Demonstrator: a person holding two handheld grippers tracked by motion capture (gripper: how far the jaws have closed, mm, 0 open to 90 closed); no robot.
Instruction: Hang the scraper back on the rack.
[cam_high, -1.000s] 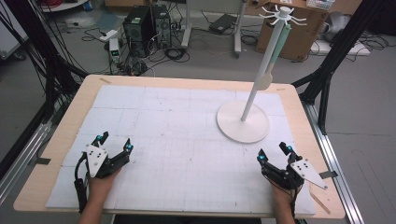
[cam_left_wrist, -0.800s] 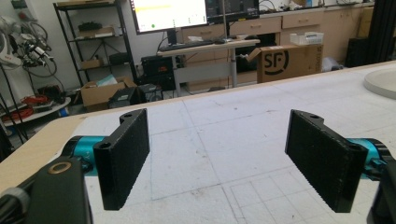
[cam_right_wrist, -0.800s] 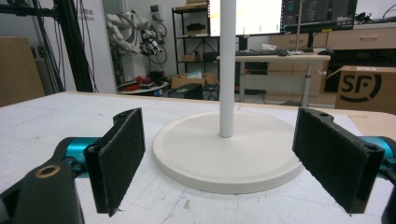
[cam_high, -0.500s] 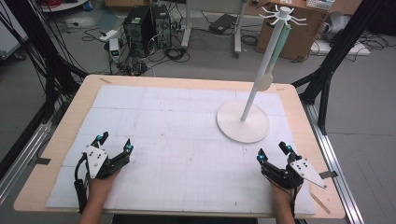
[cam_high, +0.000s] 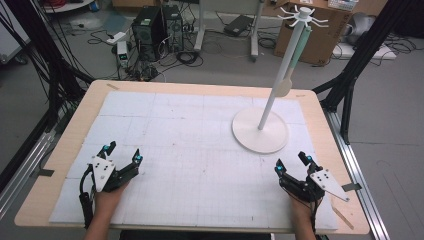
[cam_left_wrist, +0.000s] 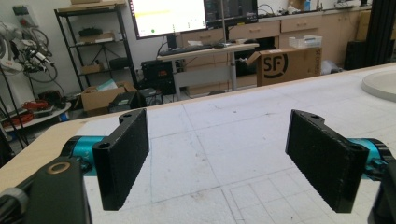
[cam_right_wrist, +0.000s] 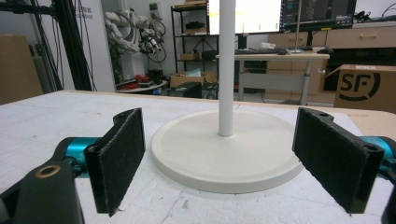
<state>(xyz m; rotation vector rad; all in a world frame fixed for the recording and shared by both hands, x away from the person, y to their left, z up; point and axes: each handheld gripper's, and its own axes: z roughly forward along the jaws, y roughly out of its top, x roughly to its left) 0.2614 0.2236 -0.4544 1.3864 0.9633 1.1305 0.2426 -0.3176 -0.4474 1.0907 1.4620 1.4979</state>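
A white stand (cam_high: 260, 131) with a round base and a tall pole stands on the right half of the table; a hook crown (cam_high: 303, 15) tops the pole and a pale green spoon-like utensil (cam_high: 291, 65) hangs along it. My left gripper (cam_high: 121, 153) rests open near the front left, nothing between its jaws; its own view shows bare white mat between its pads (cam_left_wrist: 122, 156). My right gripper (cam_high: 293, 163) rests open at the front right, just in front of the stand's base (cam_right_wrist: 224, 151), with the pole (cam_right_wrist: 226, 65) straight ahead.
A white gridded foam mat (cam_high: 190, 145) covers the wooden table (cam_high: 320, 130). Black frame legs (cam_high: 350, 75) stand at the right, cables and a computer tower (cam_high: 150, 27) beyond the far edge. A cardboard box (cam_high: 320, 37) sits on the floor behind the stand.
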